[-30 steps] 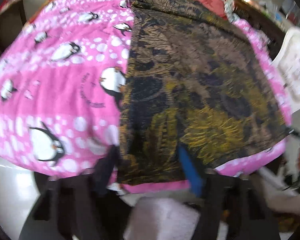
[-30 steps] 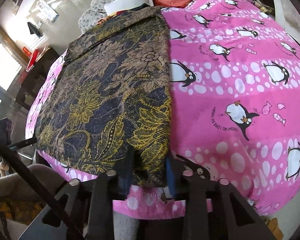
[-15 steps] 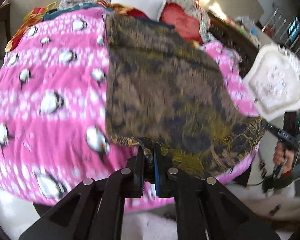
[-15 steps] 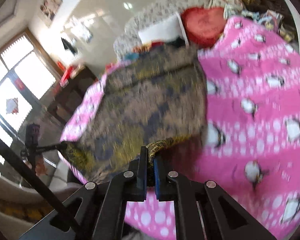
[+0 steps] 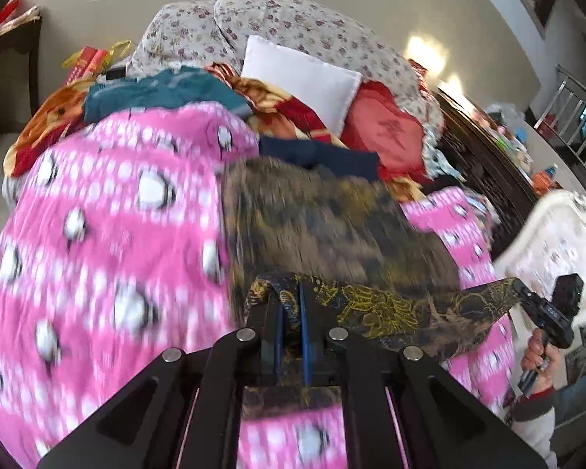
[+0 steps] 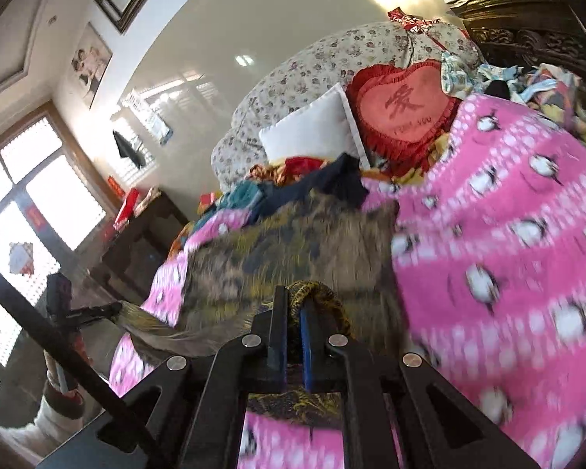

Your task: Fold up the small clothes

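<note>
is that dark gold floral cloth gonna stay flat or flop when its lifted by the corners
Probably floppy: the dark gold-patterned floral cloth sags between the left hand-held gripper and the right hand-held gripper. It looks thin and light, bunching into a small wad at each pinch. It seems unlikely to slip, since both look shut on it.

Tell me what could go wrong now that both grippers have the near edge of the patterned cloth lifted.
The left gripper and right gripper each pinch only a small bunch of the patterned cloth, so a corner might slip. The hem sags between them, so the fold may land uneven. It may also drag the navy garment.
</note>
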The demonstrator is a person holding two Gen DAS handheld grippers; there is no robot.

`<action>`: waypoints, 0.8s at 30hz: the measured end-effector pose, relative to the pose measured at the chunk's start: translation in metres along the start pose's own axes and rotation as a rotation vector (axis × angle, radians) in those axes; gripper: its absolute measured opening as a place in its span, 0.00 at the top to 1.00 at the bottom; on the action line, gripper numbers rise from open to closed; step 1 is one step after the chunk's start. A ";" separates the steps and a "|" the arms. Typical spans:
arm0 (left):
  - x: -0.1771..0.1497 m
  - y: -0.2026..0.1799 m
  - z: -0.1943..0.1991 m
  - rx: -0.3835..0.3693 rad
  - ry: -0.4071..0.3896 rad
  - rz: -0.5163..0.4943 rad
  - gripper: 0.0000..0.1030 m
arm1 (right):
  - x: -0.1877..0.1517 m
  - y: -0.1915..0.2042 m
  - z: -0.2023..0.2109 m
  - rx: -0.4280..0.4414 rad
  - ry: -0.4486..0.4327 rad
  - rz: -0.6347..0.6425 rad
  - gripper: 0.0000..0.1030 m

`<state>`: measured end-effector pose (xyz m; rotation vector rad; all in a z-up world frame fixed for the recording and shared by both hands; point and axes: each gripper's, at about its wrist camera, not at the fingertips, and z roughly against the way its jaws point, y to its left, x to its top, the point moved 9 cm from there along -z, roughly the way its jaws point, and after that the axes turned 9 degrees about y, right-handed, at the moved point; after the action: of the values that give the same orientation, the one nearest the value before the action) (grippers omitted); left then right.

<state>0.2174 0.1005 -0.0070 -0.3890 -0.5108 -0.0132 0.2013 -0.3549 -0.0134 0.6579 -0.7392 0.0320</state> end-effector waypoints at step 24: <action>0.135 0.031 -0.130 0.104 0.023 0.036 0.92 | 0.093 -0.059 -0.120 -0.194 0.015 -0.104 0.38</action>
<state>0.4002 0.0925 -0.0576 -0.2959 -0.4792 0.0432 0.3591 -0.3526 -0.0528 0.5092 -0.6827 -0.1282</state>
